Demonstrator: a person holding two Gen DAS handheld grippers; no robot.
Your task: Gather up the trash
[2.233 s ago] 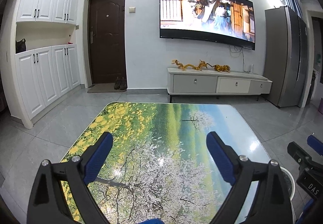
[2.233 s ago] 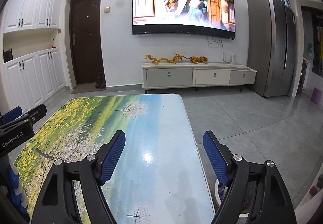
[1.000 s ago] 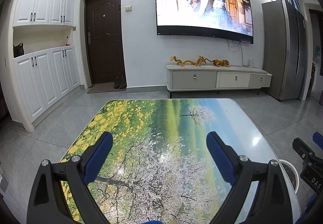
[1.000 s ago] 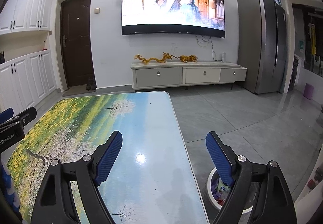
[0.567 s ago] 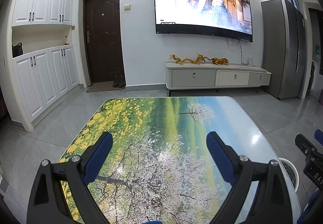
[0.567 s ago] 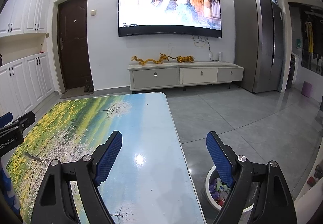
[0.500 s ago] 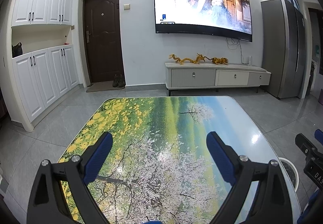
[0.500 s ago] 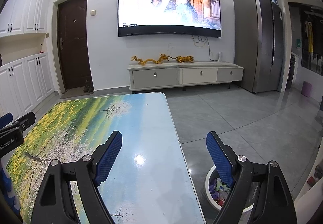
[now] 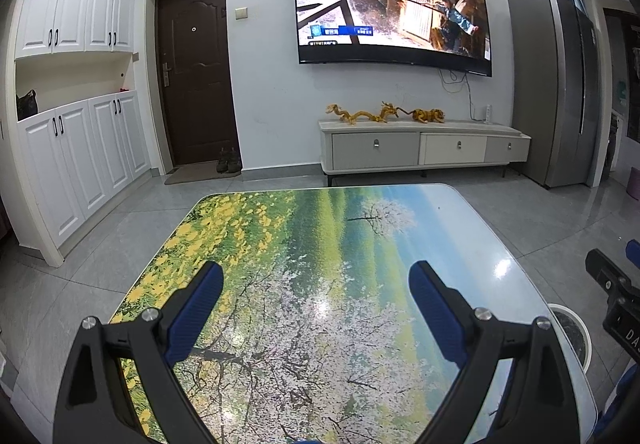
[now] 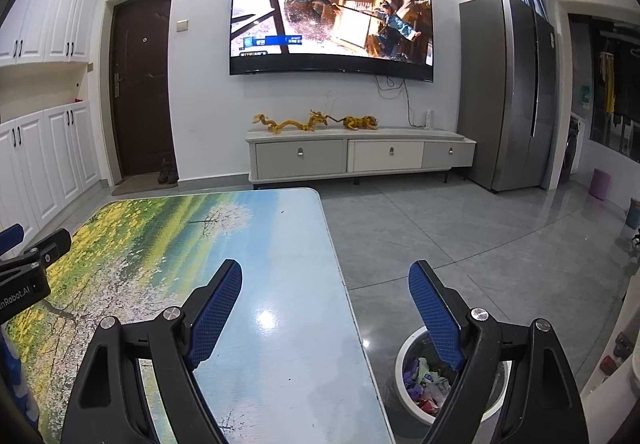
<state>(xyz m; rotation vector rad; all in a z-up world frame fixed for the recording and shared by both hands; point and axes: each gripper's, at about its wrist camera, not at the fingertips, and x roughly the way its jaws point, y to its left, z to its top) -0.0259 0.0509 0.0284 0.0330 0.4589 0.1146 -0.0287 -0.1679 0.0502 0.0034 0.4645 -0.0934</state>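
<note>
Both tongs are hanging above the tabletop (image 9: 328, 244), spread wide with nothing between the blue pads. The left tongs (image 9: 316, 298) are pointing along the blossom print toward 12 o'clock; the right tongs (image 10: 325, 300) are straddling the tabletop's right edge, one pad over the glossy surface, the other over the floor. That offset is probably deliberate: it is keeping the waste bin (image 10: 404, 384) in sight at 4 o'clock in the right wrist view.

The trash (image 10: 424, 380) is sitting inside this bin, on the floor just beside the tabletop: crumpled wrappers, purple and white pieces, partly hidden by the right finger. No loose litter is showing on the tabletop, so collection appears largely finished, though the near edge is hidden behind the tongs.

Writing: "nRobot.AI" is reading on the left tongs' body at 9 o'clock in the right wrist view; "DA" on the right tongs' body at 4 o'clock in the left wrist view. The TV (image 10: 332, 20) is showing a blue caption banner, too small to read.
</note>
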